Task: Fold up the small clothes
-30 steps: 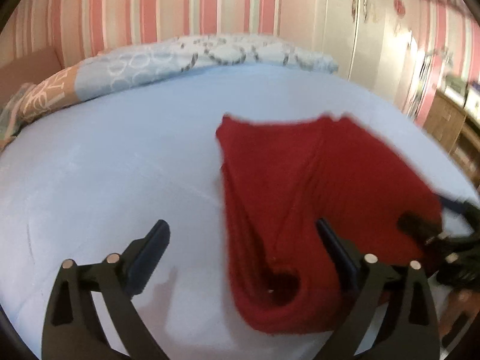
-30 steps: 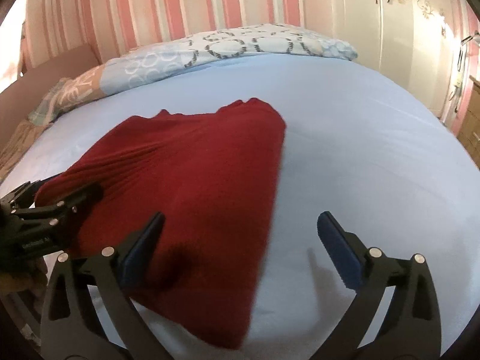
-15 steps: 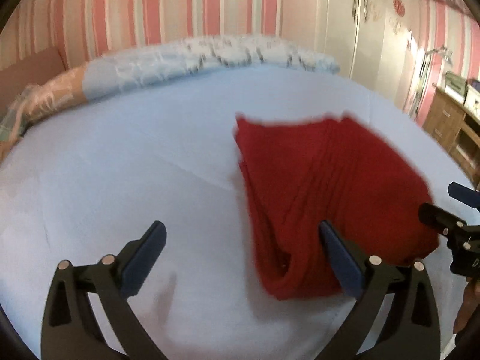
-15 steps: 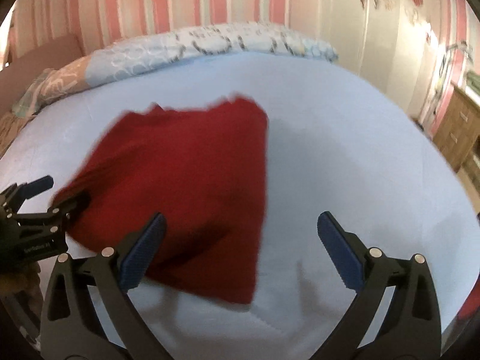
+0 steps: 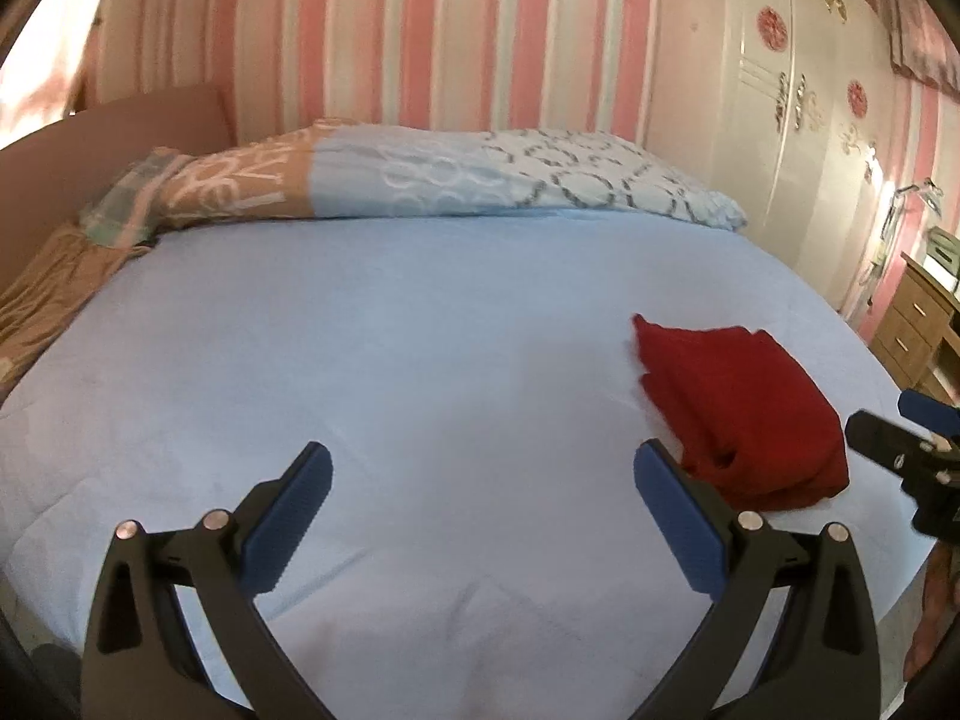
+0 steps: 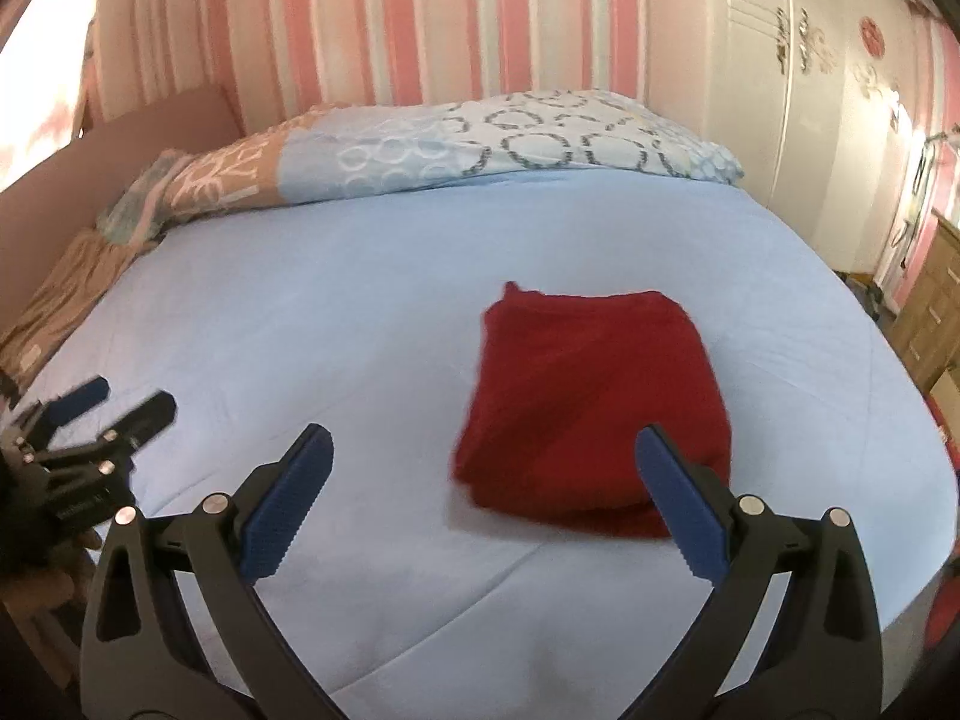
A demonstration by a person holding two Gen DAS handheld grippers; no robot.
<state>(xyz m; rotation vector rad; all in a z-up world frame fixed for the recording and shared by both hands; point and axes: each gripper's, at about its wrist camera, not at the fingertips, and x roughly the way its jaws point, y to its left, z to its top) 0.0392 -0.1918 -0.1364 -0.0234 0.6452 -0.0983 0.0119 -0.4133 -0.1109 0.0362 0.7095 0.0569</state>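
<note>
The folded red knit garment (image 6: pixel 591 402) lies flat on the bed sheet (image 6: pixel 360 300), near its front edge. Left tongs (image 5: pixel 480 483) and right tongs (image 6: pixel 480 471) are both spread, empty. Fabric appears soft, light, limp; grip at stacked edges.

We are in a home bedroom: a bed (image 5: pixel 420 360) under a pale blue sheet fills both views, with a patterned quilt (image 5: pixel 420 180) bunched at its head. Pink-and-white striped wallpaper (image 5: pixel 456 42) backs it, a white wardrobe (image 5: pixel 798 120) with red ornaments stands alongside, and wooden drawers (image 5: pixel 918 324) sit nearby.
</note>
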